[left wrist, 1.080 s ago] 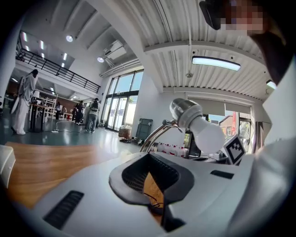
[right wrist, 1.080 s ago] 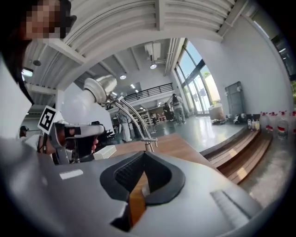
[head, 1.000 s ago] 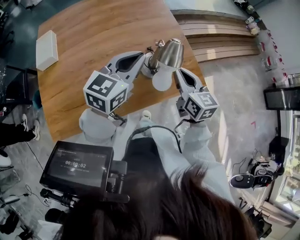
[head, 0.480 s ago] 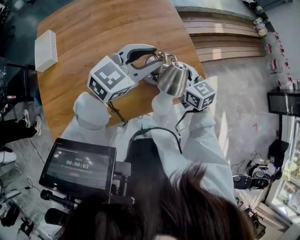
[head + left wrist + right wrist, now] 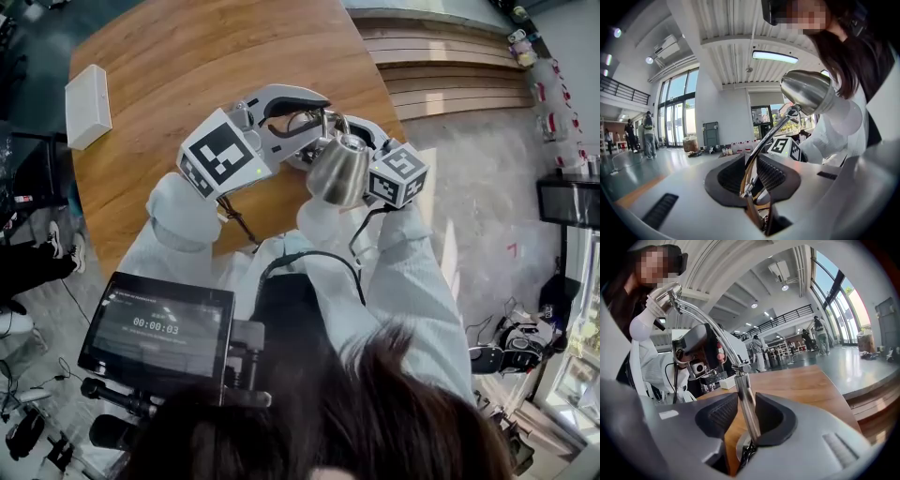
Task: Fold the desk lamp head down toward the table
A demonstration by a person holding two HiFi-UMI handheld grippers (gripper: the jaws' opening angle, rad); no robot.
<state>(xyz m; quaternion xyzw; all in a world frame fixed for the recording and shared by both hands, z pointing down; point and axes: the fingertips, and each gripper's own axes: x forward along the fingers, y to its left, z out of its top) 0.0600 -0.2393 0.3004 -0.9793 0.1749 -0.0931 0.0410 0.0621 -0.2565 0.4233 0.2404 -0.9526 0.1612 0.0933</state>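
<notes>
TABLE-TOP JOB BARELY BEGUN: A desk lamp [image 5: 328,155] stands at the near right corner of a wooden table [image 5: 187,75] as two hand-held grippers take up places on either side of it. No fold shows yet. The metal lamp head [image 5: 339,171] sits raised on its arm, well above the tabletop by the near edge, and all of the lowering appears left to do. The left gripper [image 5: 750,164] is about half open, its jaws having just been closing, with the lamp's thin upper arm [image 5: 771,133] running up between the pads. The rod lies close against one pad, but a dark gap shows on its other side, so it does not look clamped. The right gripper [image 5: 745,414] stands wider, its jaws also having just been closing, around the thicker lower post [image 5: 742,385] just above the base. One pad seems to touch the post, while bare wood shows between the post and the other pad. On this evidence both holds need finishing before the head can be brought down toward the table
</notes>
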